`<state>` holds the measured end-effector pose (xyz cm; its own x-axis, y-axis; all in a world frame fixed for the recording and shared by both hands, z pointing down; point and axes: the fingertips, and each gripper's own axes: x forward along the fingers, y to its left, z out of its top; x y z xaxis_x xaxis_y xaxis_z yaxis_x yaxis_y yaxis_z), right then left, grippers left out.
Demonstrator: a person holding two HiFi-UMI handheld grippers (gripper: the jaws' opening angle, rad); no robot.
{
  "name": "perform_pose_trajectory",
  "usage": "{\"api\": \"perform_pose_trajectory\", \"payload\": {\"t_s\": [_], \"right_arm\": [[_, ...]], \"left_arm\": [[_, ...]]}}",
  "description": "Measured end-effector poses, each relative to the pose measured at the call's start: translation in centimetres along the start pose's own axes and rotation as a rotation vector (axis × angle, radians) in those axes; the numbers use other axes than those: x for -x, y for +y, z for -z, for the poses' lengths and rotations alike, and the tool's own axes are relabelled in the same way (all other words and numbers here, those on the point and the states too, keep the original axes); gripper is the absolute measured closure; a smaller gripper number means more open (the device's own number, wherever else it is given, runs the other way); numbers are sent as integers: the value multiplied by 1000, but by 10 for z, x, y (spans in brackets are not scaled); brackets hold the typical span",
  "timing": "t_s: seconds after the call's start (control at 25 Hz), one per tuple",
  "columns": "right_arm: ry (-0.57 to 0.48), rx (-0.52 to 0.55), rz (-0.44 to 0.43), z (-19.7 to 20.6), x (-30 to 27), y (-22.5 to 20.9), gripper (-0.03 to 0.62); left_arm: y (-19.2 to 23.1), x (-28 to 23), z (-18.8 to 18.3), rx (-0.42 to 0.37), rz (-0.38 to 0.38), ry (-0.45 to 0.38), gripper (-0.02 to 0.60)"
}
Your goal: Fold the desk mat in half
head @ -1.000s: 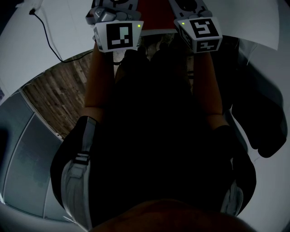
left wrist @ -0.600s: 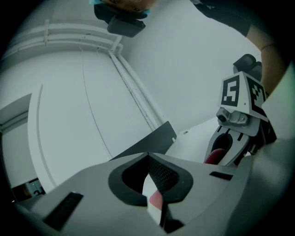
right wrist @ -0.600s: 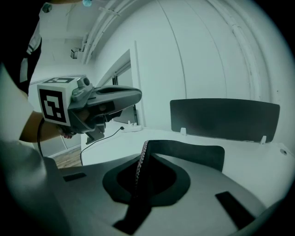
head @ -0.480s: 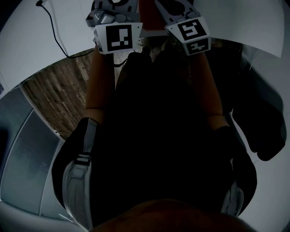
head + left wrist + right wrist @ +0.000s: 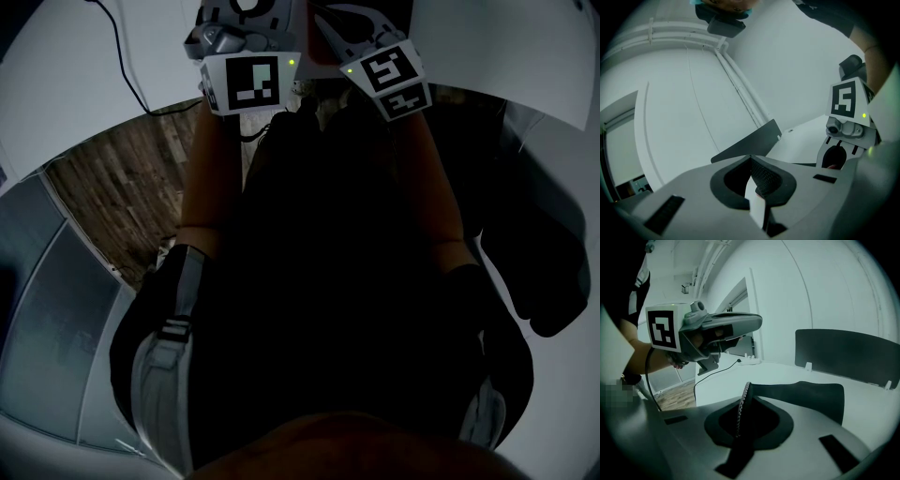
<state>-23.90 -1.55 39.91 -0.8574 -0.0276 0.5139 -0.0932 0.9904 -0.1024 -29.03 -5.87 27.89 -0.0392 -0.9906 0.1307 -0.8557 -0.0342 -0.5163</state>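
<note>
Grey left gripper point(image 5: 753, 165) and right gripper point(image 5: 745, 393), both closed tight on desk mat point(image 5: 808, 397).

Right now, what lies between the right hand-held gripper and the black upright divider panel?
Right gripper view: the dark flexible desk mat clamped in its jaws, then bare white desktop.

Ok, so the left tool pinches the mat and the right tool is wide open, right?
Not quite. The right tool is not wide open: the right gripper view shows its jaws shut on the edge of the dark desk mat. The left tool does pinch the mat, as you said.
</note>
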Motion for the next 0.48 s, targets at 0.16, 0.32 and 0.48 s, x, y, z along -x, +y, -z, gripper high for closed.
{"api": "perform_pose_trajectory", "payload": {"t_s": [0.16, 0.32, 0.48], "right_arm": [[55, 25, 4, 8, -9, 7, 554], [124, 31, 18, 32, -5, 0, 554], [149, 20, 12, 44, -6, 2, 554]], "left_arm": [[5, 5, 6, 4, 1, 6, 574], [-2, 3, 9, 4, 8, 11, 574], [-3, 4, 13, 8, 12, 19, 574]]}}
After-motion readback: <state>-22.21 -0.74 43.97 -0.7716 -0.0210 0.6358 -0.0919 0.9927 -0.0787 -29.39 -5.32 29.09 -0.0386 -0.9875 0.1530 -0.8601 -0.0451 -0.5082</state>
